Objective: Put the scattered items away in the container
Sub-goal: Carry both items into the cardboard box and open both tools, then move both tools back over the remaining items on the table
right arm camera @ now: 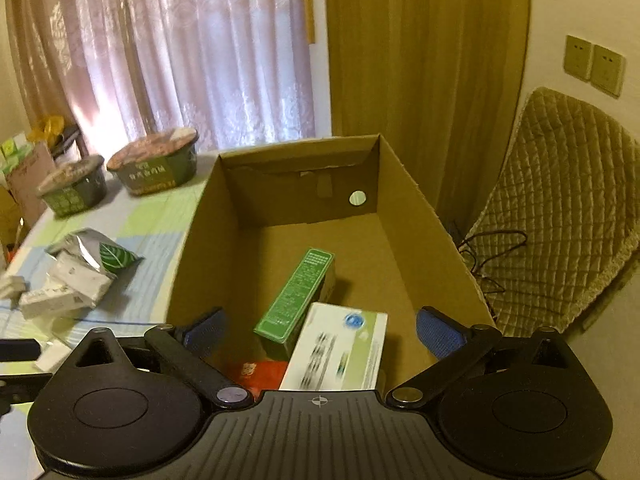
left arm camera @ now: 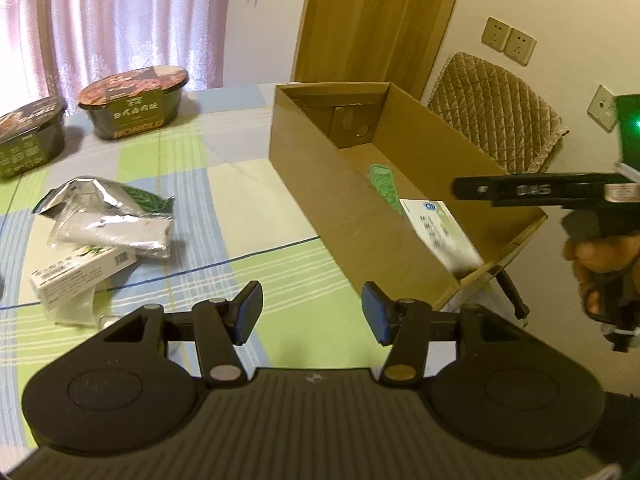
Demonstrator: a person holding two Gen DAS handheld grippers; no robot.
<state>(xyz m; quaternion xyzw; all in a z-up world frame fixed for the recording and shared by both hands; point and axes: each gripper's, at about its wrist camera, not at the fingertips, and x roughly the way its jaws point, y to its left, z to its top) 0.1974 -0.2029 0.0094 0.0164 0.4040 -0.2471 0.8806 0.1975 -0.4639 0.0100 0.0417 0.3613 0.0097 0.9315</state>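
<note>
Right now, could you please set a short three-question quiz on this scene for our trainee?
1. True or false: the right tool is clamped on the white and green box.
2. Which item lies inside the cardboard box? A) a noodle bowl B) the long green carton C) the foil pouch
3. Fill in: the left tool hangs open over the striped ____.

Key: 1 false, its jaws stand wide apart above the box. 2 B. 3 tablecloth.
</note>
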